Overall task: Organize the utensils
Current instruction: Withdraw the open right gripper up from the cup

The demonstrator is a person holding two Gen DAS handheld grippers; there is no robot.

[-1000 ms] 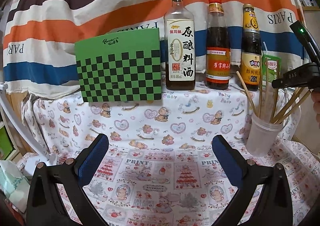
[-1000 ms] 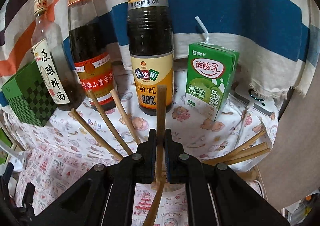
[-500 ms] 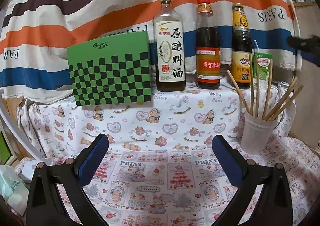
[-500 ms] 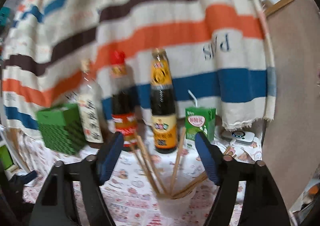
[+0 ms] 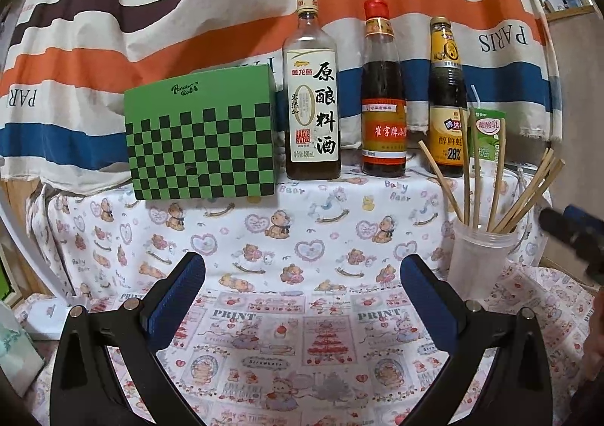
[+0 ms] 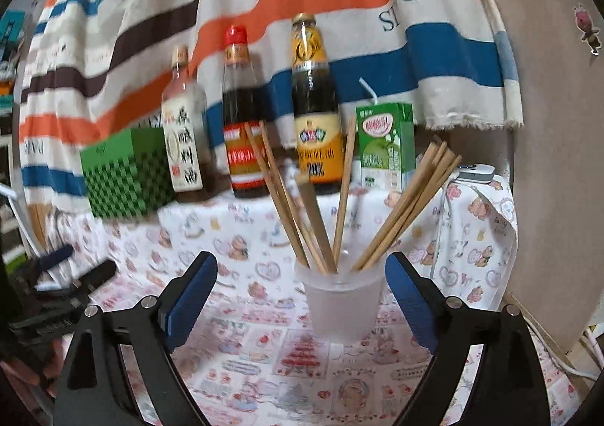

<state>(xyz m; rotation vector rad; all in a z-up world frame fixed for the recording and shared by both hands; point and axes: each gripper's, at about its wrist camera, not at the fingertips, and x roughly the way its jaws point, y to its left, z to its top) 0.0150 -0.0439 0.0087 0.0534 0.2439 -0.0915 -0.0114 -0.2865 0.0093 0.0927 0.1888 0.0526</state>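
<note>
Chopsticks stand fanned in translucent cup on bear-print cloth, leaning left and right against rim. Right gripper spread wide, empty, cup in view between its blue pads. Left gripper also spread wide, empty, above printed cloth, cup off to its right. Behind on raised ledge: green checkered box, three sauce bottles, green drink carton.

Cloth reads "PARIS"; sauce bottle "28%".
</note>
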